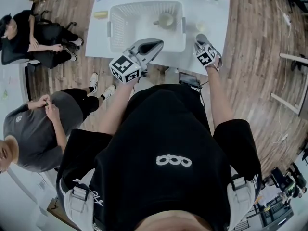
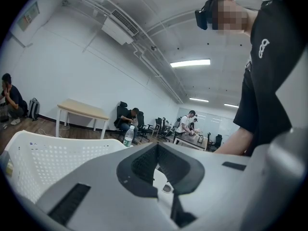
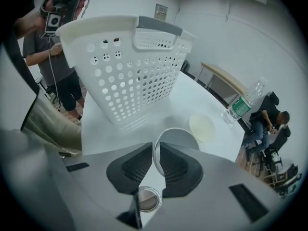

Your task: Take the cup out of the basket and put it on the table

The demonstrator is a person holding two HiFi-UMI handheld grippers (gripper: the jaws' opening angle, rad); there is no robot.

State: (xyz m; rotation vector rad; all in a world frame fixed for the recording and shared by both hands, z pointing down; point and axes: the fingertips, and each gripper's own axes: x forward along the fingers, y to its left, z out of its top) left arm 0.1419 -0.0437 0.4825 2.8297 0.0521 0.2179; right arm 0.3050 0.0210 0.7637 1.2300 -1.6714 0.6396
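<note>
- My right gripper [image 3: 157,148] has its jaws nearly together, pinched on the thin rim of a white cup [image 3: 180,137]. One pad is inside the cup and the other outside.
- In the right gripper view the white cup sits just past the jaw tips at lower centre. It is outside the basket [image 3: 130,81] and low over the white table [image 3: 192,97]. I cannot tell whether its bottom touches the table.
- Just beside it, toward the right of that frame, a pale cup [image 3: 202,128] stands upright on the table, apart from the one I hold.
- The basket fills the upper left of the right gripper view, with its holed wall facing me and a grey handle on its top edge.
- A clear bottle [image 3: 240,106] with a green label stands at the far right of the table.
- In its own view my left gripper [image 2: 156,148] has its jaws closed tip to tip with nothing between them.
- The basket rim [image 2: 43,162] lies at the lower left of that view, beside the left gripper.
- In the head view the left gripper [image 1: 153,44] points at the near wall of the basket at centre top.
- In the same view the right gripper [image 1: 202,40] hangs over the table just right of the basket.
- A third cup [image 1: 165,20] rests inside the basket toward its right side.
- Two people [image 1: 43,124] sit on the wooden floor side at the left of the head view.
</note>
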